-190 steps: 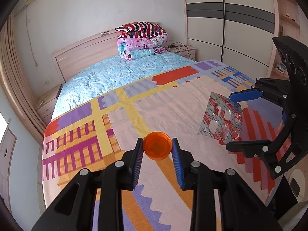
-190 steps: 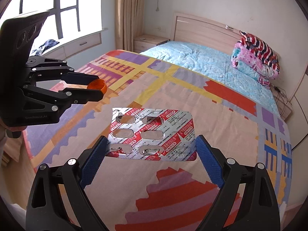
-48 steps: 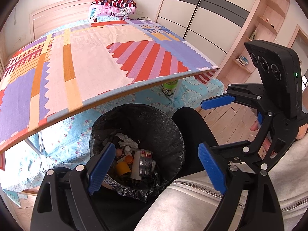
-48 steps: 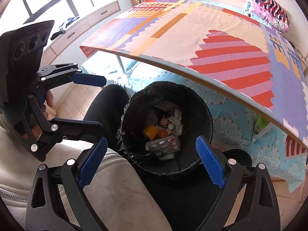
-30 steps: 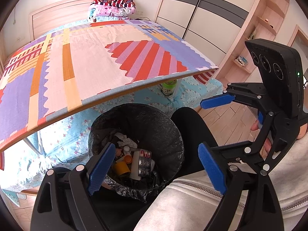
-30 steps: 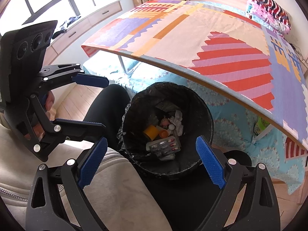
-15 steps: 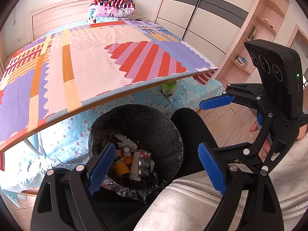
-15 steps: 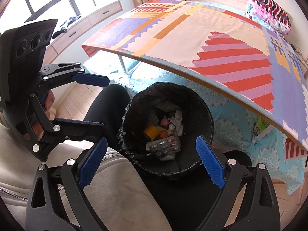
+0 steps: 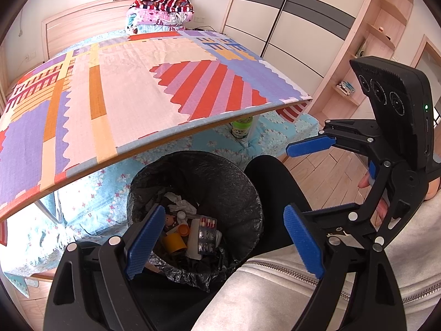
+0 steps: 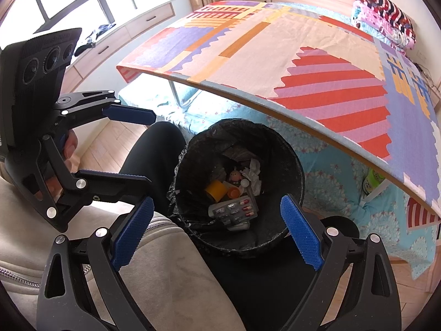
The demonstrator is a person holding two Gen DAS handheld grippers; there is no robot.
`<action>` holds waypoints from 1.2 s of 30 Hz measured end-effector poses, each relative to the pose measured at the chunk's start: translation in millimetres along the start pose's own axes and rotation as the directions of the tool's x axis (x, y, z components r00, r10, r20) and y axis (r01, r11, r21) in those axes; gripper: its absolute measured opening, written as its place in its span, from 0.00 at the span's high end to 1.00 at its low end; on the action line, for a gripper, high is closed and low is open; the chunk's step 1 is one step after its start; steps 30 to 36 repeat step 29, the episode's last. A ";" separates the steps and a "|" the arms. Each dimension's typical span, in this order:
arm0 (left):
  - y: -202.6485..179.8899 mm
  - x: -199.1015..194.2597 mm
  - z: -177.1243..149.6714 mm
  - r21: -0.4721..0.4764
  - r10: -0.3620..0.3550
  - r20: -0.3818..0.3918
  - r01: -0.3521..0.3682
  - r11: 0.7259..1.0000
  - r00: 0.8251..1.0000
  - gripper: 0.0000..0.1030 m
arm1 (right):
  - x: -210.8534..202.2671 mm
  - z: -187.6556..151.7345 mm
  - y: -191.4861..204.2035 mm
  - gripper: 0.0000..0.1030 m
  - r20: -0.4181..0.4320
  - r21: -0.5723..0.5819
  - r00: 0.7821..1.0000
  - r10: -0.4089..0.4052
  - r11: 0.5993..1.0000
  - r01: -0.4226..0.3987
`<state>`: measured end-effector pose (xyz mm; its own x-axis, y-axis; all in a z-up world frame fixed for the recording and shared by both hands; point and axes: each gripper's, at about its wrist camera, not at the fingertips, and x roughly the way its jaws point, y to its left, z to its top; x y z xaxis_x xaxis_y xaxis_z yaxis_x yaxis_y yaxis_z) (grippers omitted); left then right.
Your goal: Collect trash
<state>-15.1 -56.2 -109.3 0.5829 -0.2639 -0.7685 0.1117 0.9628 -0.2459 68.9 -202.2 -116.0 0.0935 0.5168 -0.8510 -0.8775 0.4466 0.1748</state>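
Note:
A black bin lined with a black bag stands under the table's edge. In it lie a silver blister pack, an orange cap, a yellow bottle and crumpled tissue. My left gripper hangs open above the bin's near rim, with nothing between its blue pads. My right gripper hovers beside it, also wide open and holding nothing.
A table with a colourful patterned cloth overhangs the bin. The person's black trouser leg and pale jacket are beside the bin. A green bottle stands under the table by the blue bedding. Wood floor lies on both sides.
Several seconds ago the left gripper held the orange cap and the right the blister pack over the table; both now lie in the bin. Nothing has moved in the last second.

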 end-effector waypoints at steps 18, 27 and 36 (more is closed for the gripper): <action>-0.8 0.6 0.9 -0.006 -0.002 -0.003 0.002 1.000 1.000 0.18 | 1.0 -1.5 -1.1 0.09 0.000 0.002 1.000 -0.005 1.000 0.005; -1.1 2.0 0.5 -0.009 -0.001 -0.005 0.001 1.000 1.000 0.18 | 1.0 -1.4 -1.4 0.09 -0.005 0.004 1.000 -0.007 1.000 0.007; -1.3 2.3 0.3 -0.008 0.001 -0.005 -0.001 1.000 1.000 0.18 | 0.6 -1.2 -1.5 0.09 -0.004 0.004 1.000 -0.007 1.000 0.007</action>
